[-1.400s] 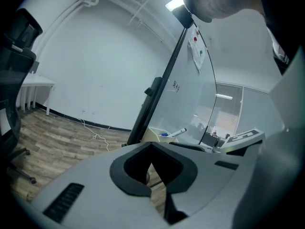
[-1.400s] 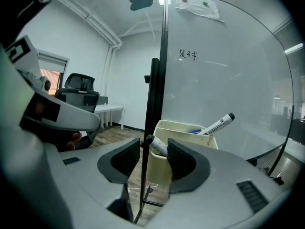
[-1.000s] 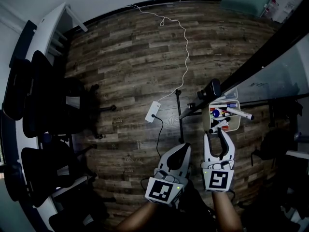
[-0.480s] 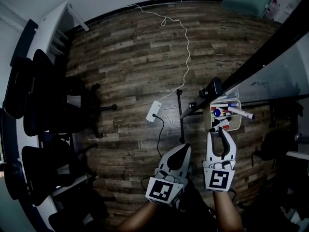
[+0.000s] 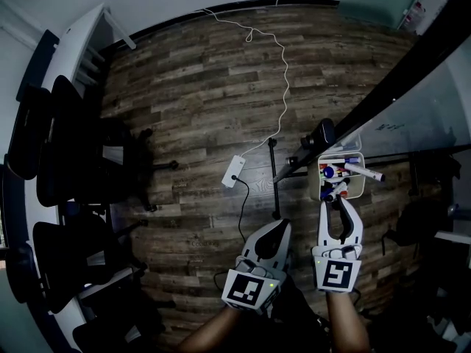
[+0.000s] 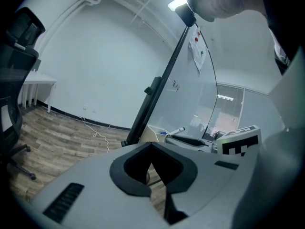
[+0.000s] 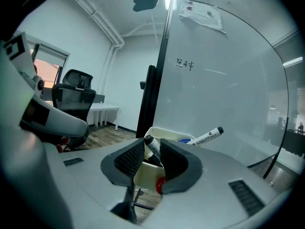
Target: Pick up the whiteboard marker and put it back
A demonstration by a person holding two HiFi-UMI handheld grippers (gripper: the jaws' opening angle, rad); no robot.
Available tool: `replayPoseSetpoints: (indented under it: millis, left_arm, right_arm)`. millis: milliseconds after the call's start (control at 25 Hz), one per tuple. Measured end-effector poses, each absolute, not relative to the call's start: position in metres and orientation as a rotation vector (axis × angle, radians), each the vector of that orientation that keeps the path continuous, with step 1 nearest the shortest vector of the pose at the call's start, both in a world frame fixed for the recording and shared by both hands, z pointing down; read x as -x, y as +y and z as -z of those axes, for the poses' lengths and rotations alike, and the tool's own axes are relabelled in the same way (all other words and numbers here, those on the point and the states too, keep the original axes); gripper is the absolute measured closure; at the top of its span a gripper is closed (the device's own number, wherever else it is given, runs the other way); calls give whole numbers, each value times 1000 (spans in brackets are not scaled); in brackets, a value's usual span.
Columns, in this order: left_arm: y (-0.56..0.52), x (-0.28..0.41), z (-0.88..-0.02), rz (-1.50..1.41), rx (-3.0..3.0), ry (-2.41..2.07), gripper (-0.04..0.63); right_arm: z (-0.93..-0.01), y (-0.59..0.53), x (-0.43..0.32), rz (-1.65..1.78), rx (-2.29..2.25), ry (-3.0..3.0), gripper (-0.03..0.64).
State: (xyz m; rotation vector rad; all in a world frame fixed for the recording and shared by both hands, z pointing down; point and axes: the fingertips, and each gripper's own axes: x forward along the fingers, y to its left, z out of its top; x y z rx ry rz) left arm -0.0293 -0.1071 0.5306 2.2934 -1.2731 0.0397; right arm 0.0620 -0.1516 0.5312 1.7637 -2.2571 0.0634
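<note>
The whiteboard (image 7: 224, 80) rises above the white tray (image 5: 363, 186), which holds several markers. At the tray's near edge, the right gripper (image 5: 336, 199) has its jaws just closing around a leaning whiteboard marker (image 7: 151, 143) in the tray, not yet clamped. Left of the tray, the left gripper (image 5: 282, 225) is clenched and empty.

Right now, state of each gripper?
Left gripper: closed, empty.
Right gripper: jaws have just been closing around a black-capped marker in the tray; whether the pads press it cannot be told.

Whiteboard (image 7: 224, 94) scribble and leaning marker (image 7: 206, 136) print: both unreadable.
</note>
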Motion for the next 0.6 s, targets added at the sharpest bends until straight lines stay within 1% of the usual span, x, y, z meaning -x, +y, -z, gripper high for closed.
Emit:
replayPoseSetpoints:
  millis: [600]
  left_arm:
    - [-99,20,-529,-69,-2300,-1274,588]
  right_arm:
    - [-519,-145,-85,-50,-1825,-2239,529]
